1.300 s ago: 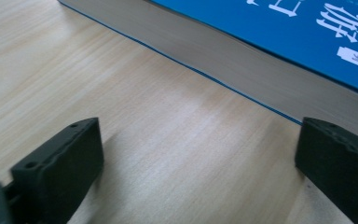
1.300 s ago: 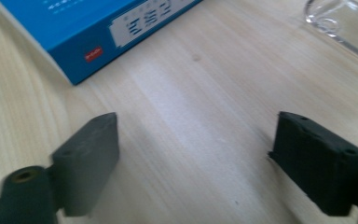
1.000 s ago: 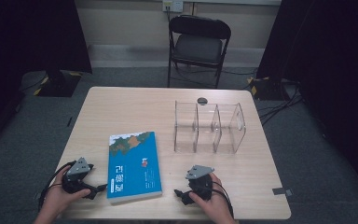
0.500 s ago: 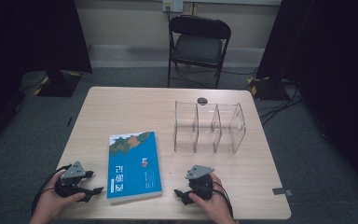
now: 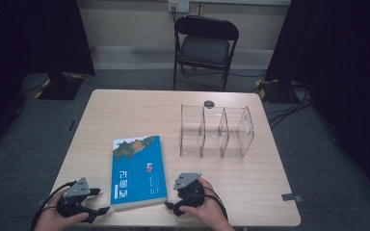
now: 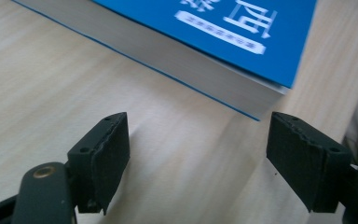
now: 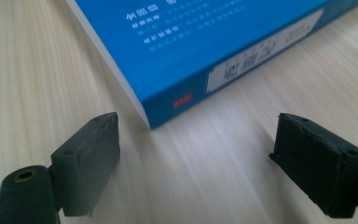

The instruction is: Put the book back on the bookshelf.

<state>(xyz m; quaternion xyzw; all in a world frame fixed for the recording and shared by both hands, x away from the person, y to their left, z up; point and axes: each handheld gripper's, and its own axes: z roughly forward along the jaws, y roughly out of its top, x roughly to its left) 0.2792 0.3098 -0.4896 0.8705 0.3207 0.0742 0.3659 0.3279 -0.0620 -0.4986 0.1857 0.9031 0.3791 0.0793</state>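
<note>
The blue paperback book (image 5: 138,172) lies flat near my edge of the pale wooden table (image 5: 125,110), between my left gripper (image 5: 100,211) and right gripper (image 5: 169,206), each with jaws apart and empty just off a near corner. A clear acrylic three-slot organiser (image 5: 217,131) stands beyond the book, unobstructed. A black folding chair (image 5: 204,45) waits behind on grey carpet.

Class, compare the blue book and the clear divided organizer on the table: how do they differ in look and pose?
The blue book is opaque and lies flat near the table's front edge; the clear organizer is see-through and stands upright farther back. The book is one solid block; the organizer is split into empty compartments. Both rest on the table, untouched.
</note>
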